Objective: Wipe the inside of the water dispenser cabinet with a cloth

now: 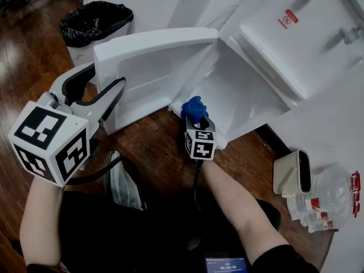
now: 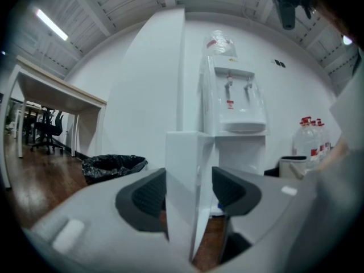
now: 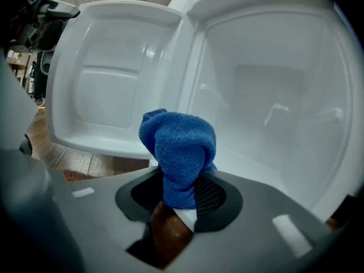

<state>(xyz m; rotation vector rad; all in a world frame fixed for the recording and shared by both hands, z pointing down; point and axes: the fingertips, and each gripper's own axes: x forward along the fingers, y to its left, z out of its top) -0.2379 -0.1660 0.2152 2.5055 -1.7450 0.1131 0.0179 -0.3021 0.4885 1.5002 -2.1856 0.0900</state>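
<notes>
The right hand-held gripper (image 3: pixel 179 195) pinches a bunched blue cloth (image 3: pixel 179 147) between its pads, the wad standing up out of the jaws just in front of the cabinet opening. Only this gripper's view looks into the white cabinet interior (image 3: pixel 273 95), with its moulded back wall and floor. The head view places the cloth (image 1: pixel 193 107) at the cabinet's lower front lip, by the hinge side. The left hand-held gripper (image 2: pixel 187 189) is closed on the free edge of the open cabinet door (image 2: pixel 182 169). The panel fills the gap between the pads, which the head view only hints at, where that gripper (image 1: pixel 108 81) meets the door (image 1: pixel 153 67). The left gripper view alone shows the water dispenser (image 2: pixel 236 107) upright with its two taps. The door swings out wide over the wooden floor (image 1: pixel 34 56). A bin lined with a black bag (image 1: pixel 94 19) stands beyond its outer side, and water bottles (image 1: pixel 330 201) lie well to the right, leaving the cabinet mouth free.
</notes>
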